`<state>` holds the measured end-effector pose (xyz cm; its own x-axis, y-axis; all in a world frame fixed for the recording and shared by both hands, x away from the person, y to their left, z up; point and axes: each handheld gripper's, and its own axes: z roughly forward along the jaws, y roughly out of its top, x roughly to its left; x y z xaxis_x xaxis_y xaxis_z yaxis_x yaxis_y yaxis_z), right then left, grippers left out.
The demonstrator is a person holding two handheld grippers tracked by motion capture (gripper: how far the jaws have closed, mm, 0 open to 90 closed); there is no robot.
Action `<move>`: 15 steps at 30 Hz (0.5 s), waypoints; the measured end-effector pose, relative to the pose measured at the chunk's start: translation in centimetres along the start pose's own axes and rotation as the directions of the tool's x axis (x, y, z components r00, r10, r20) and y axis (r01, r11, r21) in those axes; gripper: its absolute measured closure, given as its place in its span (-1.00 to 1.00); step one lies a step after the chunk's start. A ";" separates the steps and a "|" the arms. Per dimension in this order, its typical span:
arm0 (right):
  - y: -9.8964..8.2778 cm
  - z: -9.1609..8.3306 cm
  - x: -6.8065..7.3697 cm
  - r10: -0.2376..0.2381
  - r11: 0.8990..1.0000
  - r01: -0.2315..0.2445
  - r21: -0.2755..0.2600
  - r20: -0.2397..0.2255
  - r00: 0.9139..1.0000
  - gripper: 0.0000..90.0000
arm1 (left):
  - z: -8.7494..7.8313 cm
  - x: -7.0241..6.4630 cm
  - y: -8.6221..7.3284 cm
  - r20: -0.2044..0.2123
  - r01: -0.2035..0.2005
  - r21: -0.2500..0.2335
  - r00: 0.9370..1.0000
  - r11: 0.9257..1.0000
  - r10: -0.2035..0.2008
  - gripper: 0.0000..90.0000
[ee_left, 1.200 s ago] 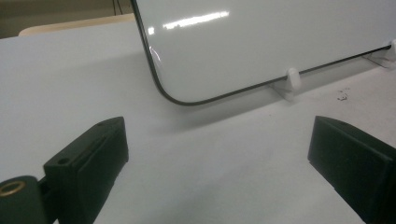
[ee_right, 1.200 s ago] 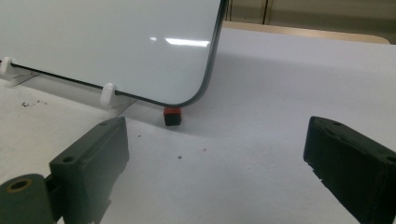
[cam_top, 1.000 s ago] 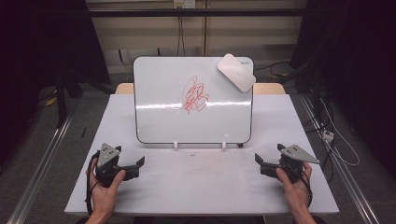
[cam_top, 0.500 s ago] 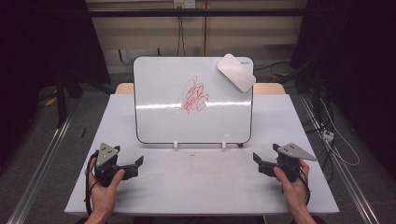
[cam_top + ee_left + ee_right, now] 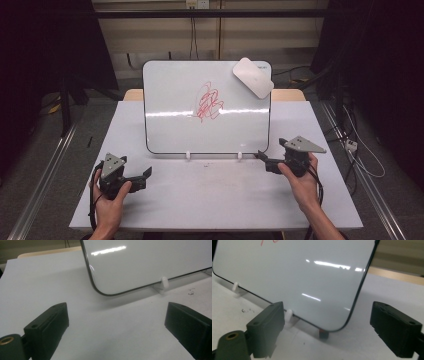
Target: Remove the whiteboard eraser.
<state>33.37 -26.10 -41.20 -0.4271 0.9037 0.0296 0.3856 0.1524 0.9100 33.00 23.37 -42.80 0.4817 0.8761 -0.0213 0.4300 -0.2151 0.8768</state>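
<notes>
A white eraser point(image 5: 253, 77) clings to the upper right corner of a whiteboard point(image 5: 175, 125) that stands propped near the centre of the high view, a red scribble point(image 5: 208, 102) tangled at the middle of its face. The eraser's long axis runs on a diagonal, from upper left down to lower right, its lower end pointing toward the board's right edge; the board's own long axis lies across the frame, and it leans back on two small white feet point(image 5: 188, 155).

At the lower right of the frame the right gripper point(image 5: 264, 160) hangs just off the board's bottom right corner, its jaws apart with nothing between them; they have just been opening again after a brief closing. In the right gripper view that corner point(image 5: 337, 328) sits between the two black jaws but farther off, untouched. At the lower left the left gripper point(image 5: 146, 176) rests on the grey table point(image 5: 210, 200), its jaws also wide and empty, the board's bottom left corner point(image 5: 100, 291) ahead of it in the left gripper view.

The work in hand appears to be a reach for the eraser to wipe the scribble. Done well, the right gripper would rise along the board's right edge, turn its jaws across the eraser's short side, and close squarely before lifting it off. A light hand on the board matters, since a push at the top could tip it backward off its feet.
</notes>
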 end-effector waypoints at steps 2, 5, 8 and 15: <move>1.1 0.3 -0.3 -0.005 1.000 0.005 -0.017 0.007 1.000 -0.74 | 0.1 0.0 0.0 -0.007 0.002 0.005 1.000 1.000 -0.002 -0.88; 2.9 0.7 -0.7 -0.043 0.998 0.043 -0.037 0.018 0.999 -0.75 | 0.3 -0.1 -0.1 -0.007 0.009 0.024 1.000 1.000 -0.009 -0.87; 4.5 1.1 -1.1 -0.072 0.996 0.073 -0.050 0.020 0.997 -0.76 | 0.4 -0.2 0.0 -0.010 0.005 0.029 1.000 1.000 -0.004 -0.87; 7.4 1.8 -1.6 -0.132 0.987 0.136 -0.081 0.049 0.990 -0.77 | 0.6 -0.2 0.1 -0.009 -0.011 0.029 1.000 1.000 0.011 -0.87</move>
<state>38.40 -25.70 -35.28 -0.4337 0.8942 -0.1113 0.2566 0.2410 0.9360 33.41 22.95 -43.02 0.4794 0.8776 -0.0071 0.4470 -0.2372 0.8625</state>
